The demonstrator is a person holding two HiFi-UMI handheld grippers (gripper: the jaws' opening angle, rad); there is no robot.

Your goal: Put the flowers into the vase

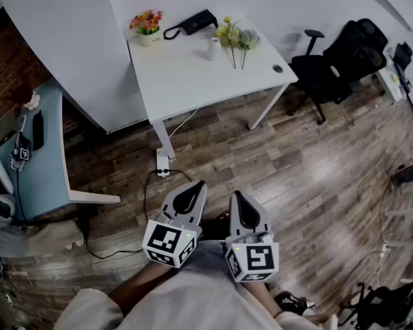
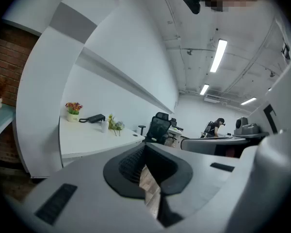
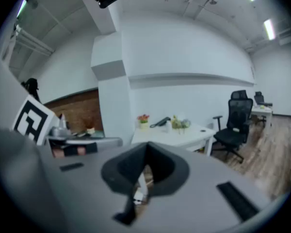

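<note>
Far across the wooden floor [image 1: 316,184], on the white surface [image 1: 193,81], the flowers [image 1: 237,37] lie loose, heads toward the wall and thin stems [image 1: 234,60] pointing to the near edge. They are just beside the small white vase [image 1: 214,49], which stands upright; its mouth cannot be read at this range. A potted plant [image 1: 147,27] and a black telephone [image 1: 193,23] occupy the back of the same surface. Left tool [image 1: 188,199] and right tool [image 1: 246,210] are held side by side close to the person [image 1: 193,301], well apart from the surface, each with its jaws pressed together on nothing. Judged handling: the flowers look light, with soft heads that would crush and slender stems that may bend or slip. The stems, about their middle and clear of the heads, offer the sound hold. The vase appears narrow and light, so liable to tip as a stem is fed in; steadying it with the other tool seems prudent
</note>
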